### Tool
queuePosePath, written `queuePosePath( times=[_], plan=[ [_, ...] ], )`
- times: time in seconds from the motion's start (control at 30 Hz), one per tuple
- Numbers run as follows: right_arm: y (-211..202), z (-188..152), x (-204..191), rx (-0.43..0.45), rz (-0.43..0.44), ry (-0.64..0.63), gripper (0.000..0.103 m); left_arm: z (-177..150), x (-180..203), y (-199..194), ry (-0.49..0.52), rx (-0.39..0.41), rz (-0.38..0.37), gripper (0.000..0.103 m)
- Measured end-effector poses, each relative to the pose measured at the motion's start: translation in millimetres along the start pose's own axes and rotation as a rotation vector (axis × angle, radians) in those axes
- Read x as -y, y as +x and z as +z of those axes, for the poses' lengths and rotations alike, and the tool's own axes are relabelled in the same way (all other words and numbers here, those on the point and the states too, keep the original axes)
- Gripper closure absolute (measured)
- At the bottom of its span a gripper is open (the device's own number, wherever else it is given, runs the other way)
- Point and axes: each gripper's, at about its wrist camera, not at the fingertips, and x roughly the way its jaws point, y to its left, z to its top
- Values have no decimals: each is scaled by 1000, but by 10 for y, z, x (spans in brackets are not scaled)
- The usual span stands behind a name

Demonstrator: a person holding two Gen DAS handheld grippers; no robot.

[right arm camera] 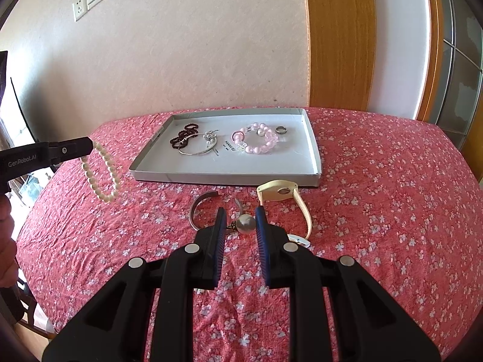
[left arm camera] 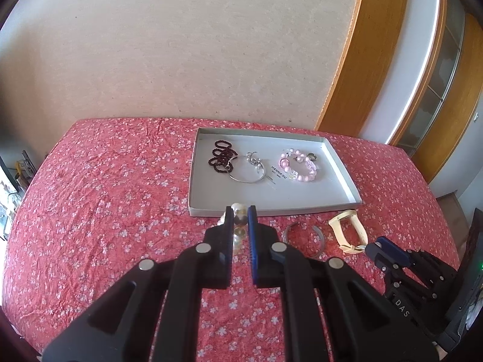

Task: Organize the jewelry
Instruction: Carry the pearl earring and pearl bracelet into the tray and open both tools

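My left gripper (left arm camera: 240,212) is shut on a cream pearl bracelet (left arm camera: 239,235), which hangs in a loop above the red floral cloth. In the right wrist view that gripper (right arm camera: 90,147) comes in from the left, and the pearl bracelet (right arm camera: 105,198) dangles left of the grey tray (right arm camera: 226,178). My right gripper (right arm camera: 241,211) sits low over the cloth. A silver ball charm (right arm camera: 245,223) with a brass cap fills the narrow gap between its pads. The tray (left arm camera: 302,206) holds a pink bead bracelet (left arm camera: 299,166), dark bead bands (left arm camera: 222,158), a silver bangle (left arm camera: 247,179) and a ring (left arm camera: 311,157).
On the cloth in front of the tray lie an open metal cuff (right arm camera: 191,214) and a cream watch (right arm camera: 282,191), close on either side of my right gripper (left arm camera: 372,246). A person's hand (right arm camera: 6,241) shows at the left edge. The wall stands behind the table, with a wooden door to the right.
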Motion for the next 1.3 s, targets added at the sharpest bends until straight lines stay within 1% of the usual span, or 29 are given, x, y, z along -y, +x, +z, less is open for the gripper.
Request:
queuePosePath(
  times=[0.23,0.47,0.77,0.9,1.03,1.07,1.17,1.23,1.3],
  plan=[
    [32,17,38,3,-2,9,83,47,37,30,10,2,-11,94],
    [45,65,93,14,2,16,83,280,97,196,27,9,-4,94],
    [164,152,219,22,6,15,83,628,87,709,23,-11,35,94],
    [226,179,268,21,7,17,83,688,72,945,18,-30,56,93],
    [278,195,308,17,4,17,83,682,65,1118,5,-65,52,93],
    [289,197,313,15,4,19,83,674,64,1138,3,-67,54,91],
    [309,203,324,10,3,20,83,647,44,1152,0,-73,50,83],
    [317,228,319,11,2,14,83,621,5,1119,-4,-68,43,81],
    [325,282,312,17,-1,10,83,590,-40,1073,-12,-62,38,74]
  ],
)
